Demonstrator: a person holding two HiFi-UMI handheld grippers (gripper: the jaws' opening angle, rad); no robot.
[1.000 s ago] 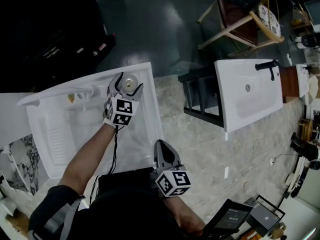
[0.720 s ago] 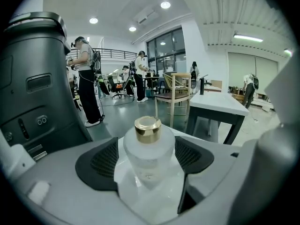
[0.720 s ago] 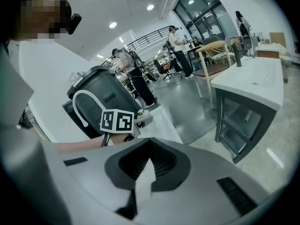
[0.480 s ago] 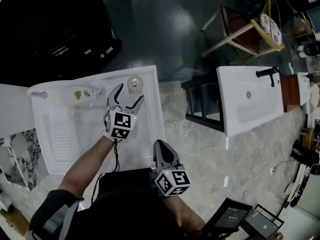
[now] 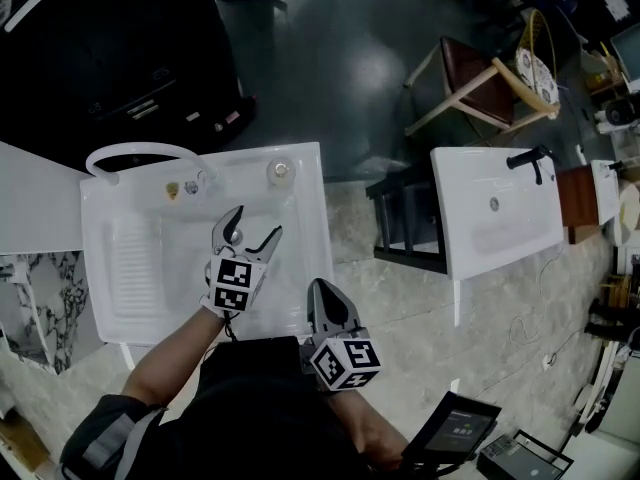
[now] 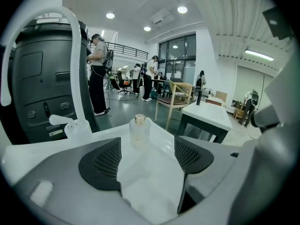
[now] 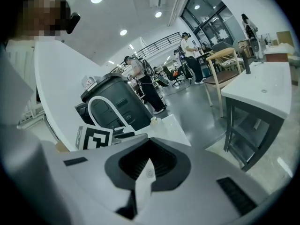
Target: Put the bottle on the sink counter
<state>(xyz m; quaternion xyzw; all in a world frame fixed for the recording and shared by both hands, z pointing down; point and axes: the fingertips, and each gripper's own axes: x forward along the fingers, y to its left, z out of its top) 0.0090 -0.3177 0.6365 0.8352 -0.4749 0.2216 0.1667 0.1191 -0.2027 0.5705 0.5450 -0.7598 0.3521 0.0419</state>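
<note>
— Where do we look from?
— From the head, steeply down on the whole sink counter [image 5: 300, 218]. In the left gripper view we sit low over it, facing the bottle [image 6: 139, 129] close ahead.
— And the right gripper view?
— Farther back, facing the same way. Both gripper views share the arched faucet [image 7: 103, 97] and that bottle.

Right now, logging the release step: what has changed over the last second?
The left gripper left the small clear bottle it had straddled and drew back toward the person, jaws open. The bottle stayed upright on the white sink counter; the right gripper stayed shut.
</note>
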